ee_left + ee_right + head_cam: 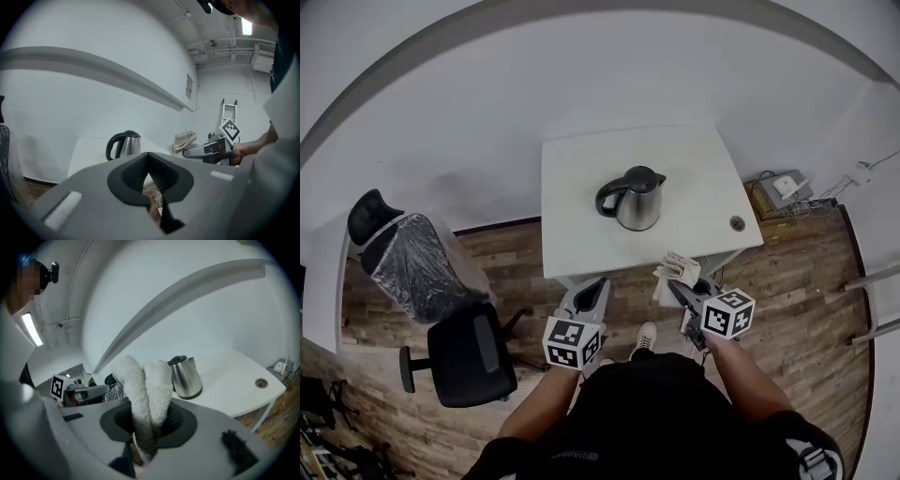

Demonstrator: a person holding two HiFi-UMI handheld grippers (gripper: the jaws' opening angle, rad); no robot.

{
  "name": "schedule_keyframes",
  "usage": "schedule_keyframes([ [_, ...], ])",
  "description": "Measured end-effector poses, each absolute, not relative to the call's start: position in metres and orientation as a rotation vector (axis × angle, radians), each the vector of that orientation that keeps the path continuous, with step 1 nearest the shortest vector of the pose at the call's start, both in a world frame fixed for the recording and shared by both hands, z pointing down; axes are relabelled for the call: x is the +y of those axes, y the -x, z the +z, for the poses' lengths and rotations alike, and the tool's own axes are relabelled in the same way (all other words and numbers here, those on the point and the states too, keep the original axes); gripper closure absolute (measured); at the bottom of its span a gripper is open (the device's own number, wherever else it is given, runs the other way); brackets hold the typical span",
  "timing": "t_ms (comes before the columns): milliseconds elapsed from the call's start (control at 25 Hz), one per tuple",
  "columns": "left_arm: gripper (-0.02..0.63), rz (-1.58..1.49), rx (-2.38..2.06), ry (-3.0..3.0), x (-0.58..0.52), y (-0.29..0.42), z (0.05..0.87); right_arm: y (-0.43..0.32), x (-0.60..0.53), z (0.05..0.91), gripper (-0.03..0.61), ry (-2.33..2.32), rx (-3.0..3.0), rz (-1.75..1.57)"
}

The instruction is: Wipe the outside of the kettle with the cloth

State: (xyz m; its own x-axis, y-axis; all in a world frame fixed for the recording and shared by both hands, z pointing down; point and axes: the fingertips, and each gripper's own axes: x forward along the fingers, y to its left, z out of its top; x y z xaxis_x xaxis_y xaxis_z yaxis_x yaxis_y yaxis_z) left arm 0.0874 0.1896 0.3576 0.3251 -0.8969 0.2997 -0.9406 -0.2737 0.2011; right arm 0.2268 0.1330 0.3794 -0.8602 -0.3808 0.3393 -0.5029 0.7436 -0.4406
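The kettle (634, 201), rounded brushed steel with a black handle, stands on the smooth white table (581, 248). The right gripper (679, 284) pinches a fluffy folded cloth (676, 266). The left gripper (600, 284) has its jaws pressed together, empty.

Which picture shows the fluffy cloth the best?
The right gripper view: the cloth fills the middle, pinched in the right hand-held gripper. The head view shows only a small bundle; the left gripper view shows it small and far off.

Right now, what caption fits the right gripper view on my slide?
Right hand-held gripper clamps a folded white cloth, steel kettle standing on the white table ahead.
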Motion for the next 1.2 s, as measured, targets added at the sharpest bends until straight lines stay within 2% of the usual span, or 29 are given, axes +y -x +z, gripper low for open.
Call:
schedule_keyframes([
  [480, 0.607, 0.143, -1.567, -2.309, 0.235, -0.129, 0.360, -0.271, 0.203, 0.365, 0.488, -0.807, -2.746, 0.743],
  [1200, 0.607, 0.212, -1.671, -2.186, 0.233, -0.180, 0.363, -0.329, 0.179, 0.371, 0.488, -0.642, -2.730, 0.664],
])
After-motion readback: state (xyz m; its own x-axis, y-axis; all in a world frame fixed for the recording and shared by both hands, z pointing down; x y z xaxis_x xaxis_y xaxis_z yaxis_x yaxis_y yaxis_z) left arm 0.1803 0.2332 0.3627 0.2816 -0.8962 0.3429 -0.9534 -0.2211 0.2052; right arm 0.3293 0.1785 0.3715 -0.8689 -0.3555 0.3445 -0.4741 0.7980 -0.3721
